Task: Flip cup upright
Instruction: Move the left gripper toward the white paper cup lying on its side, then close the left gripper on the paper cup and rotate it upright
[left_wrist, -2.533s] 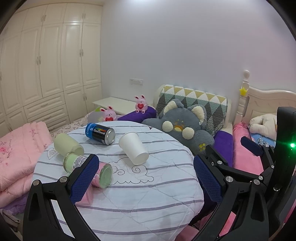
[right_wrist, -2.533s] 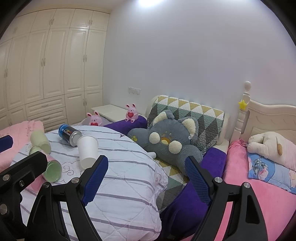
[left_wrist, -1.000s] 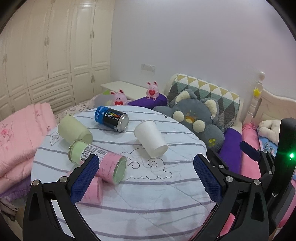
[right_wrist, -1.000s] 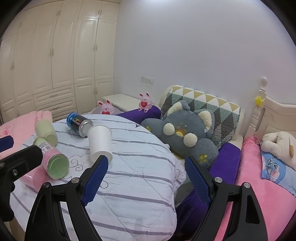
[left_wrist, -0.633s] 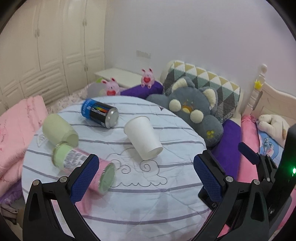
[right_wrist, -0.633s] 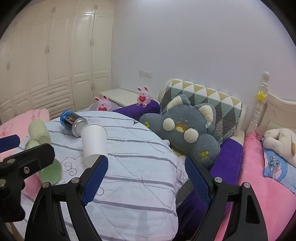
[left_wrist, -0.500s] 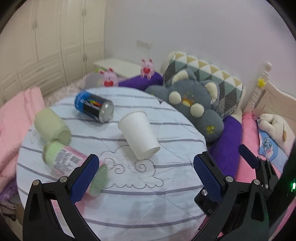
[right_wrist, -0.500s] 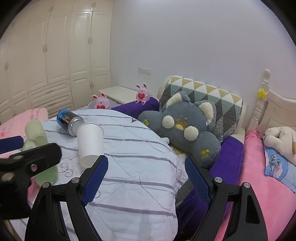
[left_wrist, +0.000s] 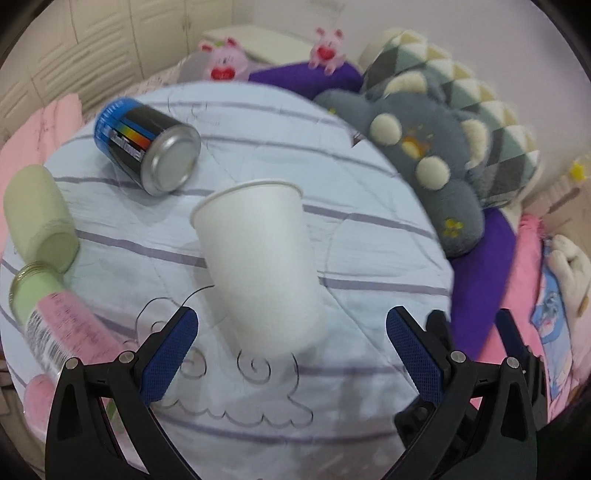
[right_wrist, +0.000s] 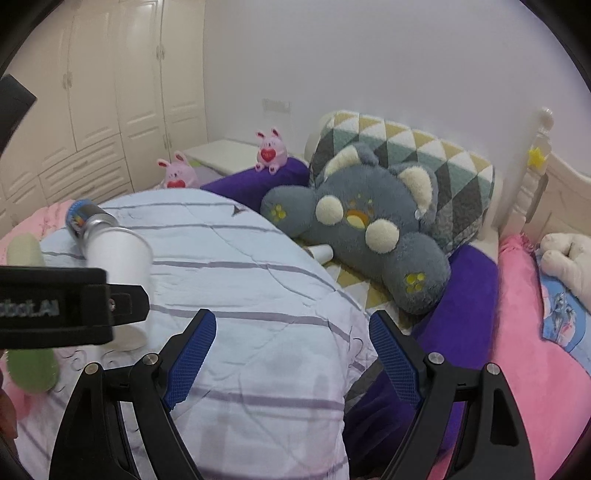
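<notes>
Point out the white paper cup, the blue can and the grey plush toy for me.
white paper cup (left_wrist: 258, 258), left wrist view, on its side wall.
blue can (left_wrist: 142, 138), left wrist view, on its printed side.
grey plush toy (right_wrist: 369, 225), right wrist view, on its face.

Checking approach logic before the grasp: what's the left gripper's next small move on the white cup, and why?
Probably ease the left gripper forward until its open fingers straddle the white paper cup, then close. The cup lies on its side on the striped cloth, centred ahead of the gripper and not yet between the pads. The right gripper is open, off to the side.
</notes>
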